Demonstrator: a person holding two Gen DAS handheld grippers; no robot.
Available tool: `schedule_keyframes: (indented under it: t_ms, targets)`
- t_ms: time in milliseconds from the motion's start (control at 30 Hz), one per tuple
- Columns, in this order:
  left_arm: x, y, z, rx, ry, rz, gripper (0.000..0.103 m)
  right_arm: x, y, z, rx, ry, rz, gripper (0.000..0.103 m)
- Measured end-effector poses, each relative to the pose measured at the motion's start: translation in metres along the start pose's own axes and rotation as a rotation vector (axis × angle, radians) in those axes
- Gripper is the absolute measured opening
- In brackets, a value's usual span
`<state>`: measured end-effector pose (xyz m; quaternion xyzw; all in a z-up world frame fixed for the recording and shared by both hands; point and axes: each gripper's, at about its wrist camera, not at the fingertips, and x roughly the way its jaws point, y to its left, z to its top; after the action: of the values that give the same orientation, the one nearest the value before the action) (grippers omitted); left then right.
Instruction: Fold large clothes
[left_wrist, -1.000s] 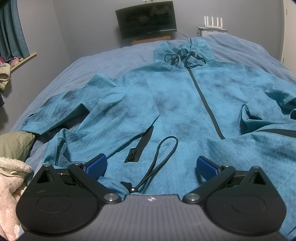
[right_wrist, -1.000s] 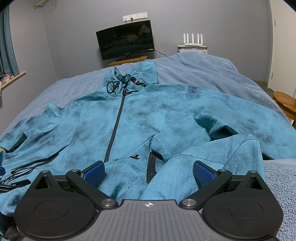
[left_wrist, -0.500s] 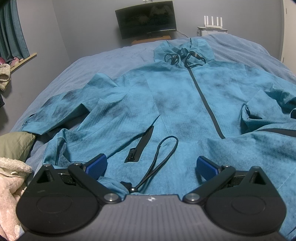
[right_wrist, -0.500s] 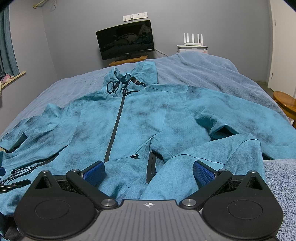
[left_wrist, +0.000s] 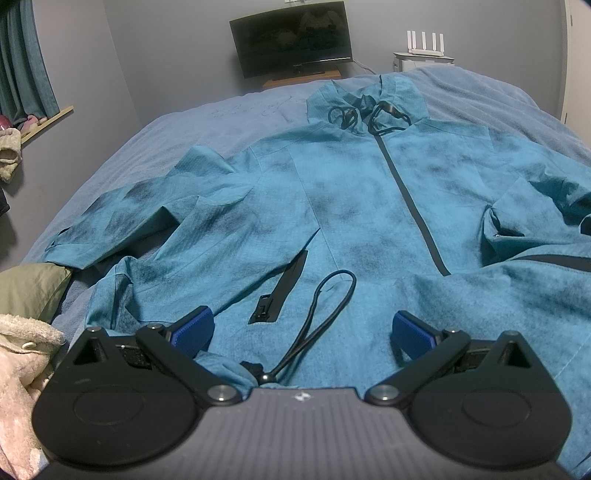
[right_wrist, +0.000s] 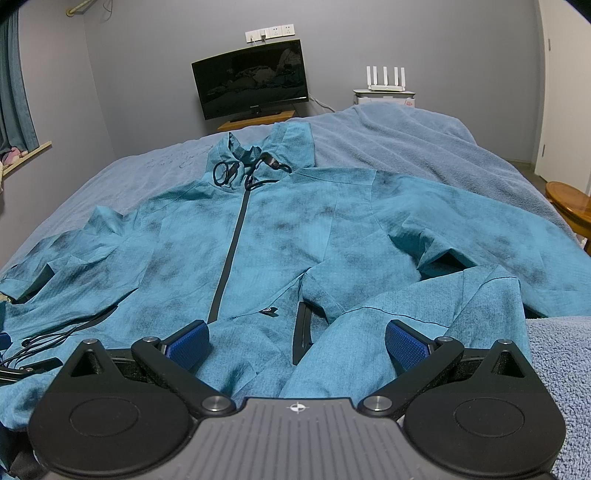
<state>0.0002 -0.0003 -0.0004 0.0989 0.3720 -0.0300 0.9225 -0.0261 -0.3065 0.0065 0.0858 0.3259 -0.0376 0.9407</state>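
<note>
Jacket (left_wrist: 354, 206) (right_wrist: 280, 251): the big teal one lies front side up across the blue blanket (left_wrist: 221, 122) (right_wrist: 424, 147) on the bed, directly ahead of both my grippers. Around it I see a dark monitor (left_wrist: 291, 37) (right_wrist: 251, 88) against the far wall, a white router (left_wrist: 424, 44) (right_wrist: 384, 79) to its right, a curtain (left_wrist: 22, 59) at the left edge, a green pillow (left_wrist: 26, 291) and a fuzzy pale cloth (left_wrist: 22, 369) near my left side, and a wooden stool (right_wrist: 570, 206) off to my right. On the jacket itself a loose black cord (left_wrist: 325, 306) loops just beyond my left gripper, next to a black pocket zip (left_wrist: 284, 291). A fold of the right side is flopped over toward the middle, lying in front of my right gripper.

The jacket runs lengthwise away from me, hem near my grippers, collar (left_wrist: 369, 107) (right_wrist: 255, 158) toward the monitor, the main zip (left_wrist: 413, 210) (right_wrist: 231, 254) tracing that axis. The sleeves spread out to each side, the left one crumpled.

My left gripper (left_wrist: 301, 332) sits low over the hem, pointing up the jacket, its blue pads (left_wrist: 194, 330) spread wide with nothing between them. My right gripper (right_wrist: 297, 341) is level and low too, pads (right_wrist: 406, 345) wide apart, gripping nothing.
</note>
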Motion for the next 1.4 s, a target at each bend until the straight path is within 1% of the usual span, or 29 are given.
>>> schedule_keyframes:
  t_ms: [333, 400, 433, 467, 533, 600, 667, 733, 767, 833, 867, 900, 933, 967, 1000, 1067, 1167, 1267, 1333, 1367, 1400]
  targets:
    - [0.000, 0.000, 0.000, -0.004, 0.002, -0.001, 0.103, -0.001, -0.001, 0.001, 0.002, 0.000, 0.002, 0.103]
    - [-0.002, 0.002, 0.003, -0.024, 0.005, -0.009, 0.103, 0.000, -0.002, 0.005, 0.013, -0.003, 0.013, 0.103]
    - [-0.004, 0.006, 0.006, -0.039, 0.009, -0.019, 0.103, -0.001, -0.005, 0.007, 0.032, -0.014, 0.030, 0.103]
    - [-0.007, 0.010, 0.008, -0.052, 0.011, -0.031, 0.103, -0.006, -0.005, 0.001, 0.063, -0.034, 0.055, 0.103]
    - [-0.012, 0.023, 0.021, -0.102, -0.001, -0.079, 0.103, -0.011, -0.015, 0.003, 0.138, -0.081, 0.100, 0.103]
    - [-0.020, 0.038, 0.038, -0.157, -0.039, -0.103, 0.103, -0.025, -0.026, 0.007, 0.193, -0.136, 0.126, 0.103]
    - [-0.029, 0.052, 0.058, -0.214, -0.108, -0.125, 0.103, -0.040, -0.034, 0.015, 0.216, -0.208, 0.132, 0.103]
    - [-0.030, 0.064, 0.081, -0.264, -0.155, -0.155, 0.103, -0.047, -0.043, 0.024, 0.217, -0.290, 0.091, 0.103]
    - [-0.027, 0.067, 0.093, -0.282, -0.156, -0.167, 0.103, -0.053, -0.049, 0.033, 0.225, -0.331, 0.051, 0.103]
    - [-0.015, 0.069, 0.117, -0.300, -0.152, -0.194, 0.103, -0.052, -0.059, 0.043, 0.245, -0.389, -0.030, 0.103]
    - [-0.007, 0.068, 0.126, -0.296, -0.158, -0.206, 0.103, -0.048, -0.064, 0.048, 0.243, -0.400, -0.073, 0.103]
    - [0.003, 0.065, 0.134, -0.289, -0.163, -0.216, 0.103, -0.042, -0.069, 0.053, 0.227, -0.390, -0.109, 0.103]
    - [0.015, 0.062, 0.140, -0.276, -0.160, -0.219, 0.103, -0.036, -0.077, 0.059, 0.210, -0.367, -0.127, 0.103]
    - [0.028, 0.058, 0.145, -0.268, -0.144, -0.213, 0.103, -0.031, -0.085, 0.063, 0.221, -0.352, -0.151, 0.103]
    - [0.041, 0.054, 0.149, -0.267, -0.126, -0.198, 0.103, -0.025, -0.096, 0.067, 0.259, -0.332, -0.188, 0.103]
    - [0.068, 0.045, 0.148, -0.264, -0.092, -0.158, 0.103, -0.015, -0.118, 0.071, 0.364, -0.298, -0.243, 0.103]
    - [0.104, 0.033, 0.135, -0.238, -0.029, -0.134, 0.103, -0.007, -0.157, 0.069, 0.483, -0.278, -0.301, 0.103]
    - [0.127, 0.028, 0.117, -0.205, 0.008, -0.118, 0.103, -0.003, -0.203, 0.059, 0.572, -0.279, -0.379, 0.103]
    - [0.139, 0.026, 0.105, -0.184, 0.029, -0.086, 0.103, -0.004, -0.236, 0.050, 0.680, -0.291, -0.390, 0.103]
    - [0.145, 0.027, 0.101, -0.180, 0.053, -0.082, 0.103, -0.006, -0.251, 0.043, 0.731, -0.302, -0.402, 0.103]
    - [0.150, 0.028, 0.098, -0.185, 0.074, -0.085, 0.103, -0.007, -0.263, 0.037, 0.761, -0.309, -0.432, 0.100]
